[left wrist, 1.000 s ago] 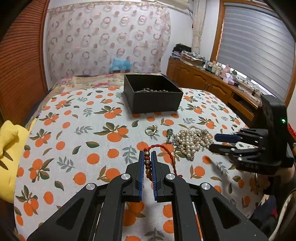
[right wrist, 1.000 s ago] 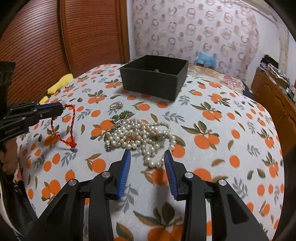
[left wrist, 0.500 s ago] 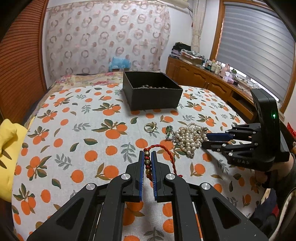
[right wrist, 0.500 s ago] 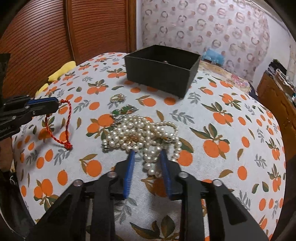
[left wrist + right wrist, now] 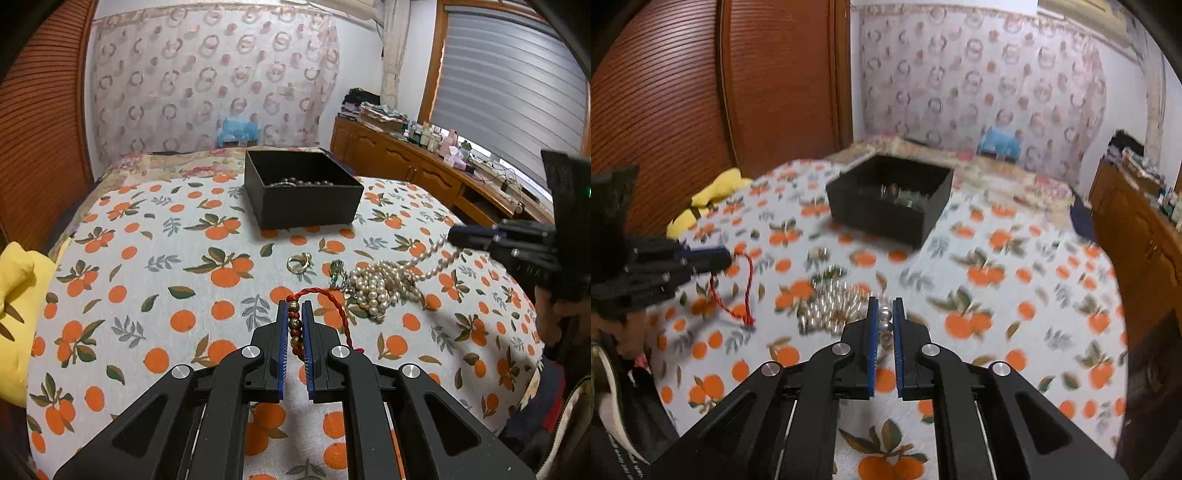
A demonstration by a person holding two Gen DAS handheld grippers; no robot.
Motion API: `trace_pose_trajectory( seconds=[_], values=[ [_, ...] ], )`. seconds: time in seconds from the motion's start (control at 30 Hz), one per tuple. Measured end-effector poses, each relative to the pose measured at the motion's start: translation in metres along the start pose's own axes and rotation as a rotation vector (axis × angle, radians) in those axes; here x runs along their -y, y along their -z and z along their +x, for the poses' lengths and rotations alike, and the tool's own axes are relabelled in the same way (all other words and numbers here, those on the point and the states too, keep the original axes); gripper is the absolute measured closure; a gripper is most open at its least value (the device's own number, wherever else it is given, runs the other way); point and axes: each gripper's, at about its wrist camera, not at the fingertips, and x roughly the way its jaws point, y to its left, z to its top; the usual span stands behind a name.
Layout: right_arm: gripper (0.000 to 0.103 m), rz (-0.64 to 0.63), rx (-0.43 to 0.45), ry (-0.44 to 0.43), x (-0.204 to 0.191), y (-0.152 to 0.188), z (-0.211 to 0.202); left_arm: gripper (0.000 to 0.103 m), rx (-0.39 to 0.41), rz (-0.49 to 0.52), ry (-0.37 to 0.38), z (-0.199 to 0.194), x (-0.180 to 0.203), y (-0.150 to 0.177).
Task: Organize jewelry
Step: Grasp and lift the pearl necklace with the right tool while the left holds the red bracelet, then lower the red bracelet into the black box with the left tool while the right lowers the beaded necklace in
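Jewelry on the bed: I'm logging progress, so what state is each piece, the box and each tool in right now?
Red cord bracelet: clamped at its beads in the left tool, cord hanging.
Pearl necklace: one strand lifted by the right tool, the rest heaped on the bedspread.
Ring: lying loose.
Green pendant: lying beside the pearls.
Black box: open, some jewelry inside.

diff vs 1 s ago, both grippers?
The right gripper closed from open onto the pearl necklace and is lifting one strand off the tablecloth; most of the pile remains down. The left gripper stayed shut on the red cord bracelet. The black box and gold ring have not moved.
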Motion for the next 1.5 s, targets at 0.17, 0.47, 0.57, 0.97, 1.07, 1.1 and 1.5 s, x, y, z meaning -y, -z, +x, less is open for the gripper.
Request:
trace_pose_trajectory(
  seconds=[0.17,0.47,0.57,0.97,1.07,1.1,1.5],
  values=[
    [0.094,-0.025,0.051,0.012,-0.001,-0.025,-0.017,0.097,0.030,0.001,0.002,-0.008,-0.002,-0.011],
    [0.094,-0.077,0.144,0.034,-0.008,-0.071,-0.045,0.097,0.087,0.005,0.005,-0.024,-0.004,-0.033],
    [0.094,-0.091,0.168,0.047,-0.008,-0.085,-0.050,0.097,0.103,0.010,0.007,-0.026,-0.003,-0.041],
    [0.094,-0.100,0.239,0.079,0.001,-0.131,-0.065,0.097,0.143,0.032,0.002,-0.023,0.000,-0.069],
    [0.094,-0.104,0.243,0.090,0.004,-0.142,-0.063,0.097,0.148,0.041,-0.005,-0.018,0.000,-0.077],
    [0.094,-0.103,0.245,0.093,0.006,-0.147,-0.062,0.097,0.150,0.042,-0.008,-0.016,-0.001,-0.080],
    [0.094,-0.102,0.295,0.100,0.011,-0.176,-0.081,0.097,0.163,0.033,-0.023,-0.014,-0.007,-0.091]
  ],
)
